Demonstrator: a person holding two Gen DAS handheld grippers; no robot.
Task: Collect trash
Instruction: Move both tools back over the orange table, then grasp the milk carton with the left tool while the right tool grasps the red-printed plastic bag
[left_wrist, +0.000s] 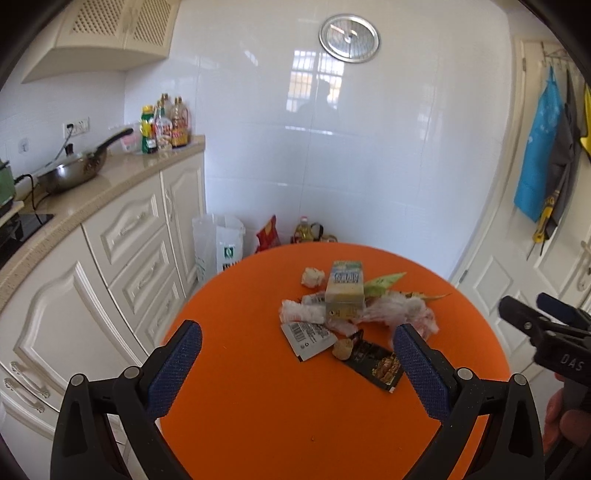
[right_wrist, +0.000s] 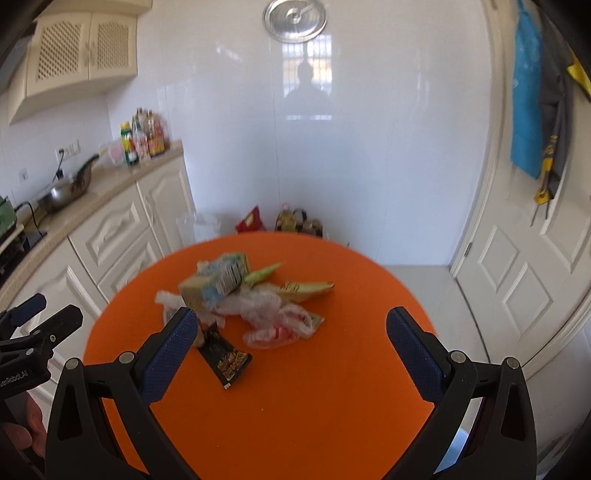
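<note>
Both my left gripper (left_wrist: 297, 343) and right gripper (right_wrist: 288, 328) hang with jaws wide and empty over the near edge of the orange table (left_wrist: 258, 406), since the trash (left_wrist: 343, 314) sits heaped toward its far edge, carton (left_wrist: 344, 293) on top, untouched.

You are working in a home kitchen. Cream panelled cabinets (left_wrist: 122, 236) carry a stone countertop (left_wrist: 110, 177) holding a wok (left_wrist: 74, 171) and, at its far corner, condiment bottles (left_wrist: 166, 125). Glossy white wall tiles (left_wrist: 332, 147), a hanging pot lid (left_wrist: 349, 37) and aprons (left_wrist: 539, 147) on the door confirm it.
</note>
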